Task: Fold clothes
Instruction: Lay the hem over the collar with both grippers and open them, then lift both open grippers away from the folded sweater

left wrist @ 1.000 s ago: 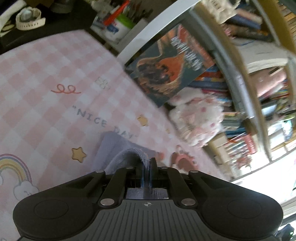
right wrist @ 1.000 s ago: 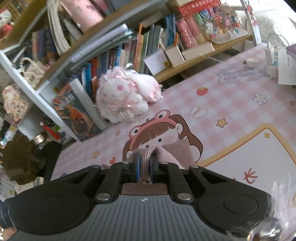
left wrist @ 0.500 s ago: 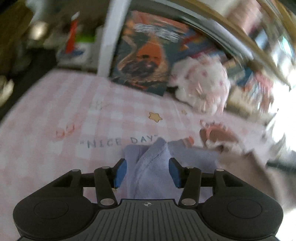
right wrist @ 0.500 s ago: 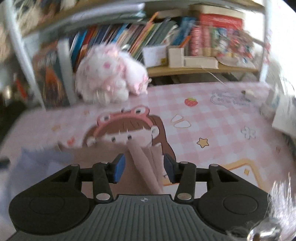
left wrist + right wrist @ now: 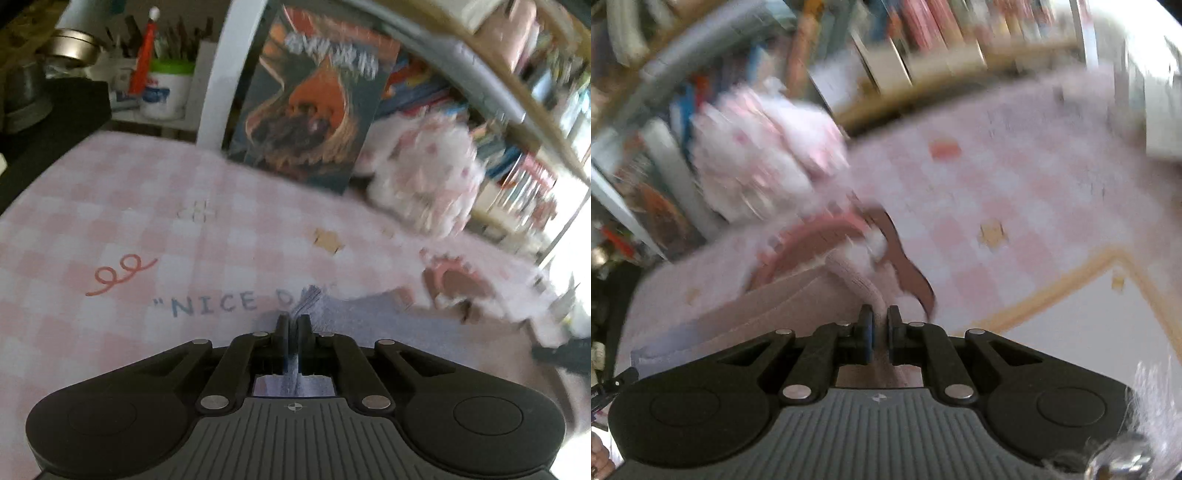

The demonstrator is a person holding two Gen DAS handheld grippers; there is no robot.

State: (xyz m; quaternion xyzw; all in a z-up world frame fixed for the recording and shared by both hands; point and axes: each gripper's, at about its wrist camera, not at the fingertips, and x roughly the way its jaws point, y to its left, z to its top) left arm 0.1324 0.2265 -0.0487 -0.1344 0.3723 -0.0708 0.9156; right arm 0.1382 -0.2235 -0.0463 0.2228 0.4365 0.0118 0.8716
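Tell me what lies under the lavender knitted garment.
The lavender knitted garment covers the pink checked printed mat, hiding the end of its "NICE DAY" lettering. Anything else beneath is covered.

From the left wrist view I see a pink checked mat [image 5: 110, 229] printed with "NICE DAY", a red squiggle and stars. Behind it a white shelf post [image 5: 225, 74], with a dark-covered book [image 5: 314, 110] leaning just beside it. A fluffy white-and-pink plush toy [image 5: 424, 177] sits near the book. A cup of pens [image 5: 166, 88] stands far left. The right wrist view is blurred: bookshelf [image 5: 923, 33], strawberry print [image 5: 945, 149].
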